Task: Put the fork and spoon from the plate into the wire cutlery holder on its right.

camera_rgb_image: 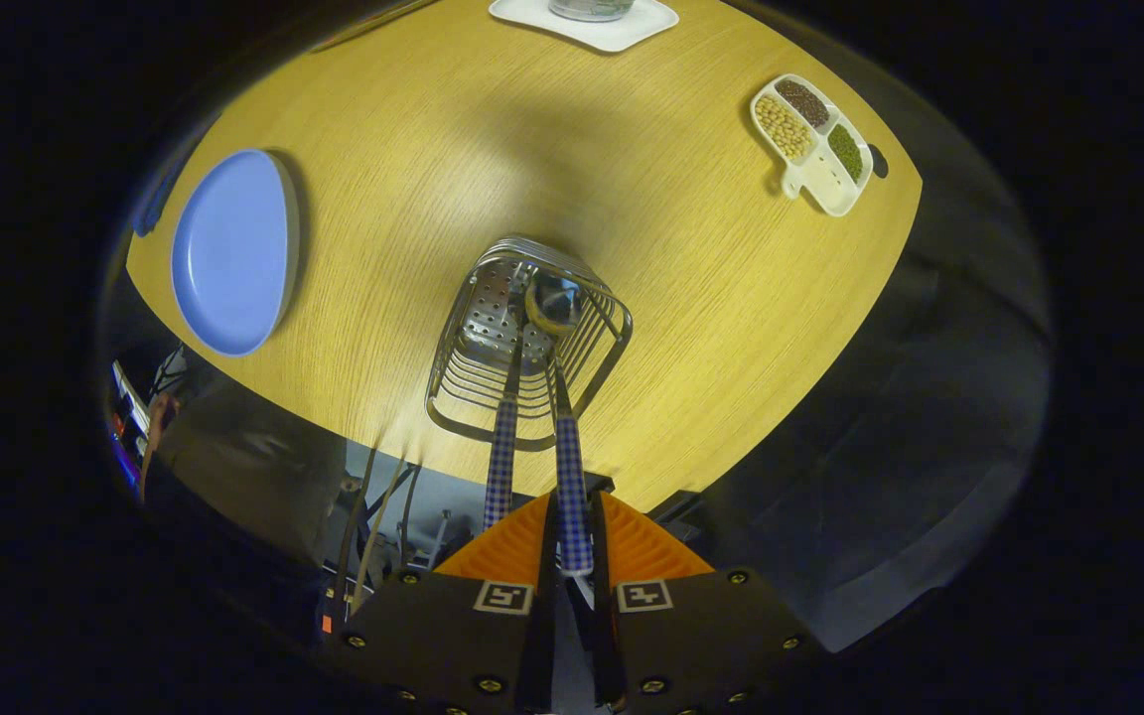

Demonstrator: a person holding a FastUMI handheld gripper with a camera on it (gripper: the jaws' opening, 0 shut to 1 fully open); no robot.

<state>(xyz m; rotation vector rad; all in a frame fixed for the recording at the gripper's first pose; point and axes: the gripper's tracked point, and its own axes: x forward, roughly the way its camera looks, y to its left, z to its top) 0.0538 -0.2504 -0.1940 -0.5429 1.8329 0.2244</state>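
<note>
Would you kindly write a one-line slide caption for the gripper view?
Hand-held gripper shut on the checked-handled spoon, lowering it into the wire cutlery holder beside the fork; blue plate empty.

Booth interior, round wooden table [632, 199] under overhead light.
Tabletop is light yellow wood grain with a bright patch near its middle and soft shadows across it. Around the table the surroundings are dark; grey floor [929, 447] lies beyond its edge. Cables and equipment [373, 516] sit below the near rim.

Fork [500, 467], spoon [554, 303] in holder [463, 397] (upright)
</note>
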